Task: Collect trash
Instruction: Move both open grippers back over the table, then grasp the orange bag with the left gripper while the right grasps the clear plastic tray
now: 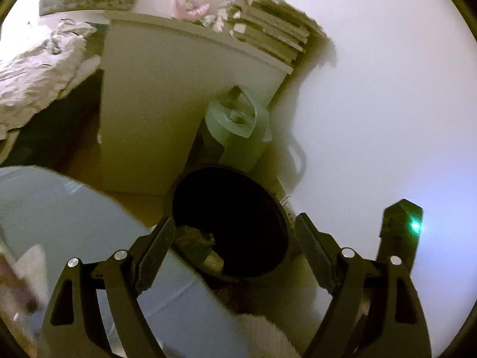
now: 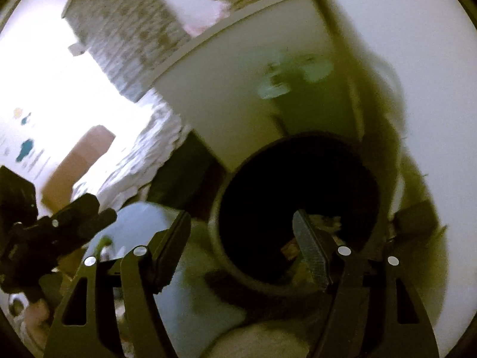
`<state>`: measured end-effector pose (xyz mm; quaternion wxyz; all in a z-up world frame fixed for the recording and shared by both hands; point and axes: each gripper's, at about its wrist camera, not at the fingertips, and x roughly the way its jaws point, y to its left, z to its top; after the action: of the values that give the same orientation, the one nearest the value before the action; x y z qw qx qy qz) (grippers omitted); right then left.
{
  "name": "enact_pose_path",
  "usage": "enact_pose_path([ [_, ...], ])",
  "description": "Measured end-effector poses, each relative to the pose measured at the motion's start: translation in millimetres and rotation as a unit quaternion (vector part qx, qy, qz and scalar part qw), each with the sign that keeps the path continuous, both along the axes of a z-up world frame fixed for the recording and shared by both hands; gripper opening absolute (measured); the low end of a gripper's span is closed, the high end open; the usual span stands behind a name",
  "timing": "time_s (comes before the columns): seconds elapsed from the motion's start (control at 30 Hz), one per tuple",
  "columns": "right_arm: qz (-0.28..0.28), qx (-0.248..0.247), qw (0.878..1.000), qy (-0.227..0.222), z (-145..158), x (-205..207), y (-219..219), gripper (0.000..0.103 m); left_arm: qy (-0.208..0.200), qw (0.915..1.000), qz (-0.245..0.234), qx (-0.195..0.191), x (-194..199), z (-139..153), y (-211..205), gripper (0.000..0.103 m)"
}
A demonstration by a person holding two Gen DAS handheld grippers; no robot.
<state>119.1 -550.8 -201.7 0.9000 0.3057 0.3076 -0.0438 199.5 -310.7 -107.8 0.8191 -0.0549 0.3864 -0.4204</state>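
Left claw [image 1: 235, 238]: spread wide, nothing between fingers; poised above bin [image 1: 280, 214], pointing down into its mouth. Left finger [image 1: 155, 250] over near rim, right finger [image 1: 313, 250] just outside far rim.

Right claw [image 2: 241, 247]: likewise released and holding nothing; tilted down toward bin [image 2: 217, 238] from the other side. Right finger [image 2: 313, 256] over the opening, left finger [image 2: 170, 253] outside the rim, above a pale blue surface [image 2: 131, 220] (identity unclear).

Bin: round, black, open-topped, dark inside. Trash [image 1: 196, 238] lying within, against near wall: crumpled brownish scraps; seen also in right view [image 2: 322, 223] (blurred, kind cannot be told).

Edges and room: white cabinet [image 1: 155, 104] close behind bin; green roll [image 1: 238, 131] leaning between cabinet and wall [image 1: 387, 104], just beyond bin's rim. Wall close on right. Blue surface [image 1: 74, 208] crowding bin's left side. Open space mainly straight above the mouth.

Cabinet top: stack of books [image 1: 271, 26], pink item [image 1: 190, 6] (blurred). Patterned bedding [image 1: 35, 77] at far left.

Other claw visible in each view: dark body with green light [image 1: 414, 225] at right of left view; black mechanism [image 2: 53, 232] at left of right view.
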Motion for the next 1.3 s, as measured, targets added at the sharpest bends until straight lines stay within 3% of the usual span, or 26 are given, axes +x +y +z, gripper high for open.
enact_pose_path([
  [0.17,0.083,-0.005,0.997,-0.002,14.9,7.9,61.5,0.071,-0.001,0.9989,0.046,-0.002,-25.7,12.5,67.8,0.082],
  [0.33,0.186,-0.021,0.982,-0.015,37.3,15.0,140.7,0.071,0.004,0.992,0.125,0.014,-46.5,9.4,164.0,0.082],
  [0.53,0.318,-0.054,0.946,-0.016,51.7,22.0,247.2,0.071,0.033,0.9746,0.213,0.06,-71.9,-22.0,271.0,0.082],
  [0.63,0.366,-0.082,0.927,-0.004,50.4,18.2,291.3,0.071,0.054,0.9659,0.24,0.082,-81.2,-43.7,305.2,0.082],
  [0.73,0.392,-0.112,0.913,0.011,46.0,17.5,321.5,0.071,0.069,0.9619,0.244,0.103,-85.2,-60.1,321.6,0.082],
  [0.83,0.411,-0.147,0.899,0.029,39.7,17.0,349.1,0.071,0.069,0.9638,0.229,0.117,-86.5,-71.6,318.1,0.082],
  [1.07,0.417,-0.23,0.878,0.043,28.4,16.4,379.0,0.071,0.051,0.9618,0.22,0.155,-81.5,-87.6,312.2,0.081],
  [1.13,0.415,-0.26,0.871,0.037,27.3,17.3,381.3,0.071,0.05,0.9628,0.219,0.151,-80.6,-88.0,315.2,0.081],
  [1.3,0.429,-0.317,0.845,0.037,20.9,33.7,390.4,0.078,0.043,0.9617,0.226,0.149,-76.6,-88.1,324.1,0.061],
])
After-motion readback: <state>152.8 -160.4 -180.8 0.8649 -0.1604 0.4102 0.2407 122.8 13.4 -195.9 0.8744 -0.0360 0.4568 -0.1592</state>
